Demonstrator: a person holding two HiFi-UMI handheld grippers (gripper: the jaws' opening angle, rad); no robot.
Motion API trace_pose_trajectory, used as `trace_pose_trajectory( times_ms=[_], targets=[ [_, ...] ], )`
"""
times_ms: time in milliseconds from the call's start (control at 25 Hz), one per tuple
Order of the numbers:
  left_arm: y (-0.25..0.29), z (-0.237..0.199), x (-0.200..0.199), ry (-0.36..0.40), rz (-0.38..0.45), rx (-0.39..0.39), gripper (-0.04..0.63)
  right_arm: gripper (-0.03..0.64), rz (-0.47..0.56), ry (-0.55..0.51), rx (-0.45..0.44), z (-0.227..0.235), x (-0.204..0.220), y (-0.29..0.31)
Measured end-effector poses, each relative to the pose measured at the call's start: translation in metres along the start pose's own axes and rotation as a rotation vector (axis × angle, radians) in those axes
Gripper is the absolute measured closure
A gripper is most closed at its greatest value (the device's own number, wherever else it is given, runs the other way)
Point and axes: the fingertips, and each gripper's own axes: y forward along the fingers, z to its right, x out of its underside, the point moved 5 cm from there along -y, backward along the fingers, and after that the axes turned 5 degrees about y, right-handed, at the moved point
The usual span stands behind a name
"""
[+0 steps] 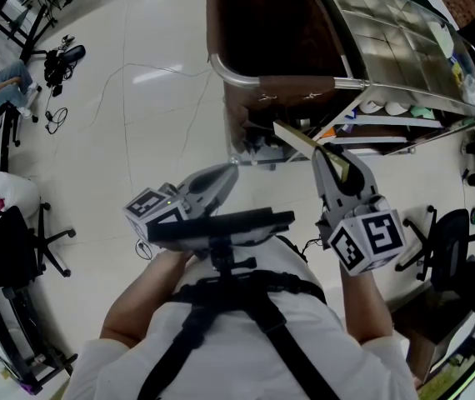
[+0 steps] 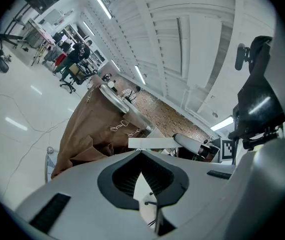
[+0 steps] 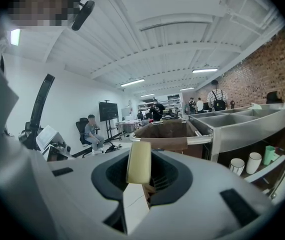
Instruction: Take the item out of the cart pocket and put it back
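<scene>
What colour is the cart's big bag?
Brown. The bag shows best in the left gripper view.

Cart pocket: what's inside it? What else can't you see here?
- Inside the pocket: just black shadow in the head view, and its rim hides it in the right gripper view.
- The item in the right gripper: edge-on in the right gripper view and small in the head view, so I can't tell what it is.
- The cups: too small in the right gripper view to see inside.

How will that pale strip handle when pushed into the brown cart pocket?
Probably stiff: the strip juts straight from the right hand-held gripper without sagging. Likely light, being thin. Gripped at one end, it may pivot.
</scene>
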Motion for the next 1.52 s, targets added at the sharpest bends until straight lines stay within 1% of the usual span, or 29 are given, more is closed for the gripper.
trace_pose_trajectory(
  times_ms=[120, 400, 1200, 1520],
  targets=[
    [-0.003, 0.0, -0.006, 0.008, 0.02, -0.006, 0.601, 0.543, -0.002, 0.003, 0.003, 0.001, 0.001, -0.001],
    [-0.008, 0.006, -0.023, 0.075, 0.059, -0.014, 0.601, 0.543, -0.014, 0.009, -0.001, 0.002, 0.005, 0.001],
    [-0.005, 0.009, -0.023, 0.074, 0.058, -0.006, 0.601, 0.543, -0.027, 0.015, -0.004, 0.004, 0.008, 0.003],
    [-0.008, 0.013, -0.027, 0.086, 0.067, -0.003, 0.601, 0.543, -0.018, 0.007, -0.001, 0.002, 0.004, -0.003]
  ],
)
